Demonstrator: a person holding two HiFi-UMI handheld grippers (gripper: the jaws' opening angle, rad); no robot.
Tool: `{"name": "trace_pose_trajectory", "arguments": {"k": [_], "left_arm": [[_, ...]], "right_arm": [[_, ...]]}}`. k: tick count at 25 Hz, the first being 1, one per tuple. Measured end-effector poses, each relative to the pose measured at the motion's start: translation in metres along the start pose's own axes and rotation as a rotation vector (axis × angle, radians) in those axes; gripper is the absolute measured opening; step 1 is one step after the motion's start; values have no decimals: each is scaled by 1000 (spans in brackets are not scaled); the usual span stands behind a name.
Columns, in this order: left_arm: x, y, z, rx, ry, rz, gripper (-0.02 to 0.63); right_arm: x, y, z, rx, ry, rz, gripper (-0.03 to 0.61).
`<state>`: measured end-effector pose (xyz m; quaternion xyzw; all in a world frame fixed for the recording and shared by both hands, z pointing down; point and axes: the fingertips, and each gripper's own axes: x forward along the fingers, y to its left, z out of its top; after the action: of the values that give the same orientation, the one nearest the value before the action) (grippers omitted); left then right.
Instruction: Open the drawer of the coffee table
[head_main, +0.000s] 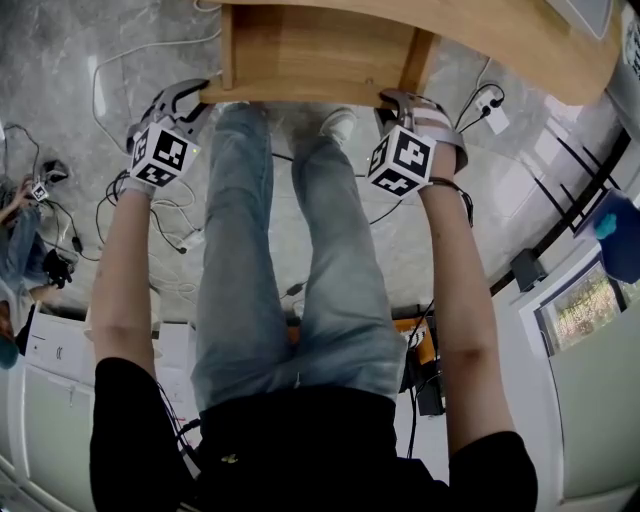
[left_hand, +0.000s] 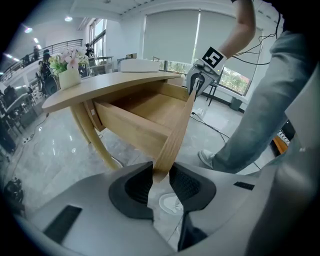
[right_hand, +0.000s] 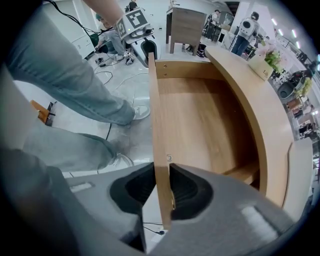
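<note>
The left gripper and the right gripper are each pinching the stiff wooden front of the drawer, which is sticking well out of the coffee table (holding both ends probably keeps it sliding straight).

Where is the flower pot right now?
In the left gripper view, the flower pot stands on the coffee table, far left in the picture, up-left of the open drawer.
</note>
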<state>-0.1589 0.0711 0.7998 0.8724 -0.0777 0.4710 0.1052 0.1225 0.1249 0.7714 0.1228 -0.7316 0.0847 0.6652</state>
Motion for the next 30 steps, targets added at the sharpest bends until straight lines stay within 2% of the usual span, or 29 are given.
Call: {"name": "trace_pose_trajectory", "arguments": {"k": [10, 20, 30], "left_arm": [[6, -41, -22, -26, 19, -3, 109], [8, -40, -36, 20, 61, -13, 110], [27, -53, -47, 71, 122, -34, 114]], "right_arm": [[9, 41, -9, -19, 18, 13, 78], [19, 58, -2, -19, 30, 37, 77], [37, 67, -11, -42, 67, 67, 86]]}}
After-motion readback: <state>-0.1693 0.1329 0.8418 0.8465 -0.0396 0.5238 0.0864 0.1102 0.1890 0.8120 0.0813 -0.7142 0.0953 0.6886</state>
